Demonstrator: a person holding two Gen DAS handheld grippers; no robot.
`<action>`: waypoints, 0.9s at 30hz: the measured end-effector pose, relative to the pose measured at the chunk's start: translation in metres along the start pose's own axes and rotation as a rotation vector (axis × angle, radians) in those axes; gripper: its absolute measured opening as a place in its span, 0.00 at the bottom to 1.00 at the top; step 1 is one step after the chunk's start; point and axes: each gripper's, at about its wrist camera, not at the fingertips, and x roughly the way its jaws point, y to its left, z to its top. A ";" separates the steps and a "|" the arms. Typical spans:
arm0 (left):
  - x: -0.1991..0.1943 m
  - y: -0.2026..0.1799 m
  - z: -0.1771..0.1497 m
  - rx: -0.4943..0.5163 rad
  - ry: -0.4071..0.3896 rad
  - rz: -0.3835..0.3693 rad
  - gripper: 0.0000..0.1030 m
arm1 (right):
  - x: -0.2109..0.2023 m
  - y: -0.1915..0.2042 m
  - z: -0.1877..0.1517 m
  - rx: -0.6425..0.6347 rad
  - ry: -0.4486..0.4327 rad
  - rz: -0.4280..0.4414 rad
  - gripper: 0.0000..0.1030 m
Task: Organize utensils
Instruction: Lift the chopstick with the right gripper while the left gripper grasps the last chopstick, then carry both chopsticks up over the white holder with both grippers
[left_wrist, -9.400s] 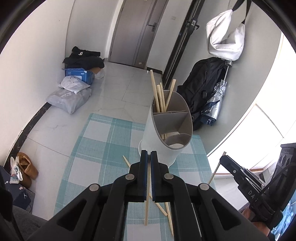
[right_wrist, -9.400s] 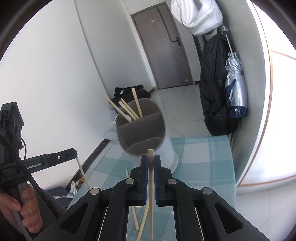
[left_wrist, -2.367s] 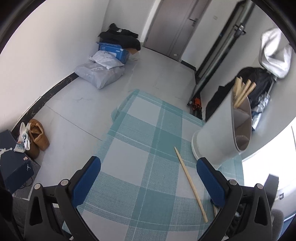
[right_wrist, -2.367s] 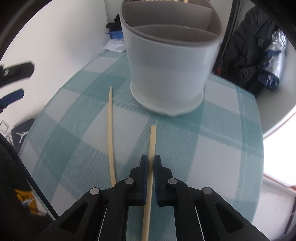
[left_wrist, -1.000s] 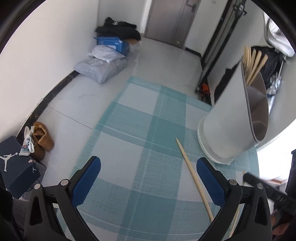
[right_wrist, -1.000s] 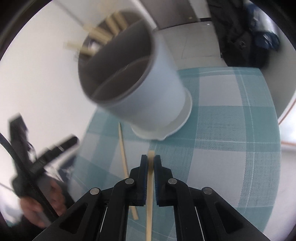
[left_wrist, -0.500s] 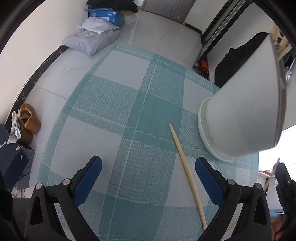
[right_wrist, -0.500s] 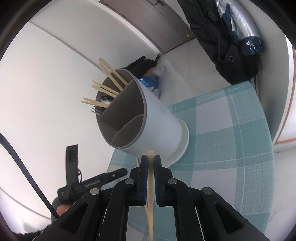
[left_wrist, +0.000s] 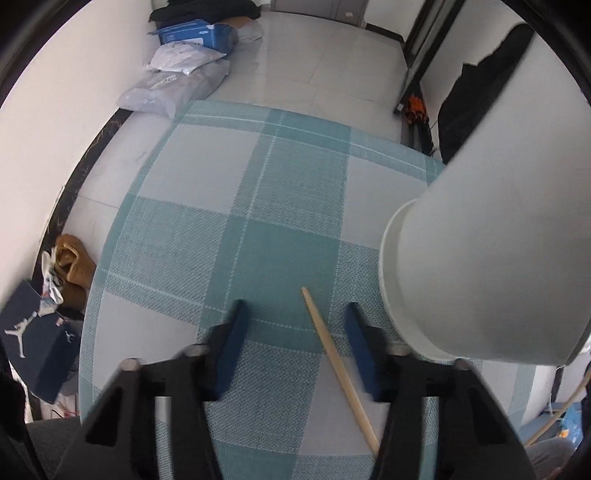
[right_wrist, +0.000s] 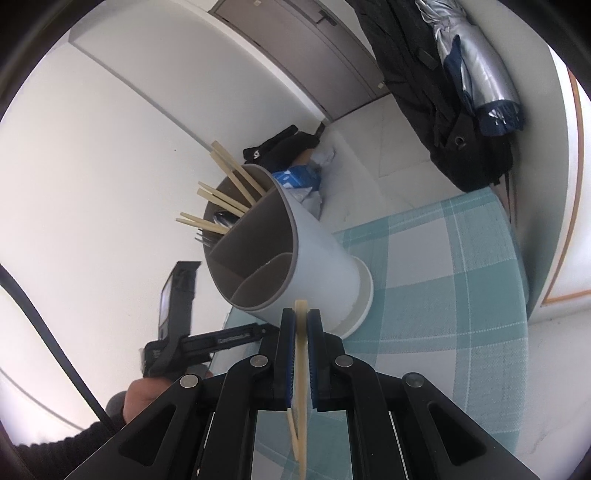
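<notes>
Trouble, if it comes, probably starts on the left side: the left gripper (left_wrist: 295, 321) points steeply down at the checked tablecloth (left_wrist: 221, 229) with its blue pads (left_wrist: 231, 343) on either side of the loose chopstick (left_wrist: 338, 365), and its jaws have just been closing. In the left wrist view they're not touching the stick yet, which lies slanted and much closer to the right pad. Reckon that pad nudges it first and it either rolls away or gets pinched crooked. It also lies just beside the base of the white utensil holder (left_wrist: 491, 258), so that finger could easily bump the holder too.

The right gripper (right_wrist: 300, 332) is clamped tight on a second chopstick (right_wrist: 301, 376), held lengthwise between its fingers, tip poking out towards the holder's rim. The holder's compartments aren't wide, so coming in at a bad angle could catch the rim or a divider.

Both sticks look like plain pale wood, thin and smooth. More of the same already stand in the holder's far compartment (right_wrist: 236, 199), with a spoon and a fork tucked beside them.
</notes>
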 end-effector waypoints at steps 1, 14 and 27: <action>0.001 0.000 0.000 -0.009 0.014 -0.038 0.07 | -0.001 0.001 0.001 -0.003 -0.002 0.001 0.05; -0.002 -0.005 0.001 0.009 0.039 -0.045 0.01 | -0.014 0.005 0.006 -0.035 -0.037 0.007 0.05; -0.001 -0.003 0.000 0.086 0.044 -0.039 0.04 | -0.009 0.011 0.002 -0.056 -0.025 -0.011 0.05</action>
